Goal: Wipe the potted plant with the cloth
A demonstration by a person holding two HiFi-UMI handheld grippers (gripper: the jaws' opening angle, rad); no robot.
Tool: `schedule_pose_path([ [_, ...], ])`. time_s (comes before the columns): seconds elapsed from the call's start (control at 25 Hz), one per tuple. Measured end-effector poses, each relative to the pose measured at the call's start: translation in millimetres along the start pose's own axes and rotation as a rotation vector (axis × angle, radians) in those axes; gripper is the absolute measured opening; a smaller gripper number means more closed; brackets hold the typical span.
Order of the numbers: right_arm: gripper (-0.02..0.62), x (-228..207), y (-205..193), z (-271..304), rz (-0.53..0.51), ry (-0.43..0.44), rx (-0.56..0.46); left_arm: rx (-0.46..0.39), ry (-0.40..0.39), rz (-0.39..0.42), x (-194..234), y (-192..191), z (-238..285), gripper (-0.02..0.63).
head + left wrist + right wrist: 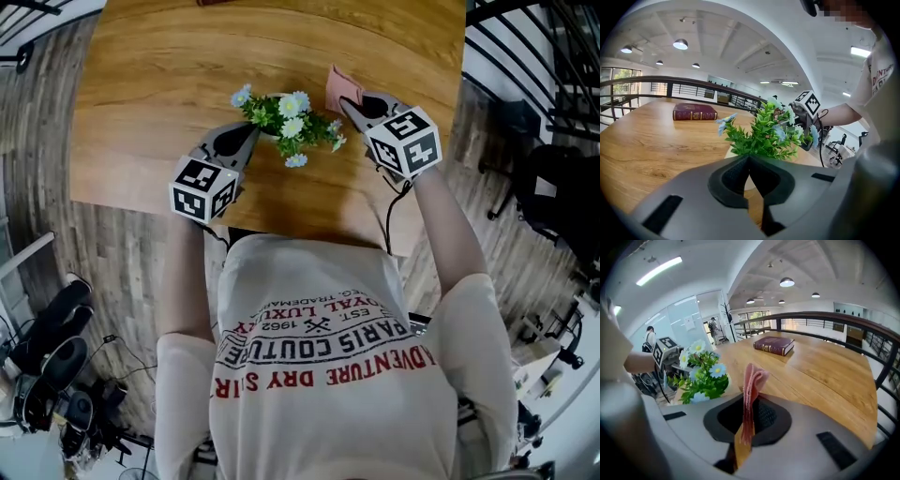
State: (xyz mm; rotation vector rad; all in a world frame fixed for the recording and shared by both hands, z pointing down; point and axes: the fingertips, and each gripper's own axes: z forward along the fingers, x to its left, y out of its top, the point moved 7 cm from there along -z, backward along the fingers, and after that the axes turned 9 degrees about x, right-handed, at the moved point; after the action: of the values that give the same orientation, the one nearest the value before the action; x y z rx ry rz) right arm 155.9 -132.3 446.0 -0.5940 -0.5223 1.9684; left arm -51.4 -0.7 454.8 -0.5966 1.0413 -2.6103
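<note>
Wooden table (pixel 141 112) carries the potted plant (pixel 286 122); beside it the right gripper (pixel 349 103) pinches the cloth (pixel 337 86) (pink, folded), the left gripper (pixel 251 133) opposite, jaws together, empty.

Open-plan office, seemingly a mezzanine: railing (pixel 656 78); ceiling lamps (pixel 680 44); glass partitions (pixel 689 317); office chair (pixel 842 140).

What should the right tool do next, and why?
Probably ease the right tool sideways toward the potted plant until the pink cloth meets the leaves. The cloth is clamped and sticks out past the jaws, but it sits apart from the foliage. The left tool is shut and empty at the plant's other side.
</note>
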Motion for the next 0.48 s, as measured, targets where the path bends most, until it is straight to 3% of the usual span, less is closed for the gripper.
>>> schedule_pose_path([
  [0.12,0.035,-3,13,20,0.027,0.083,0.057,0.001,-0.013,0.008,1,0,1,0.017],
  [0.48,0.035,11,37,51,0.030,0.196,0.177,0.030,-0.060,0.078,1,7,1,0.017],
])
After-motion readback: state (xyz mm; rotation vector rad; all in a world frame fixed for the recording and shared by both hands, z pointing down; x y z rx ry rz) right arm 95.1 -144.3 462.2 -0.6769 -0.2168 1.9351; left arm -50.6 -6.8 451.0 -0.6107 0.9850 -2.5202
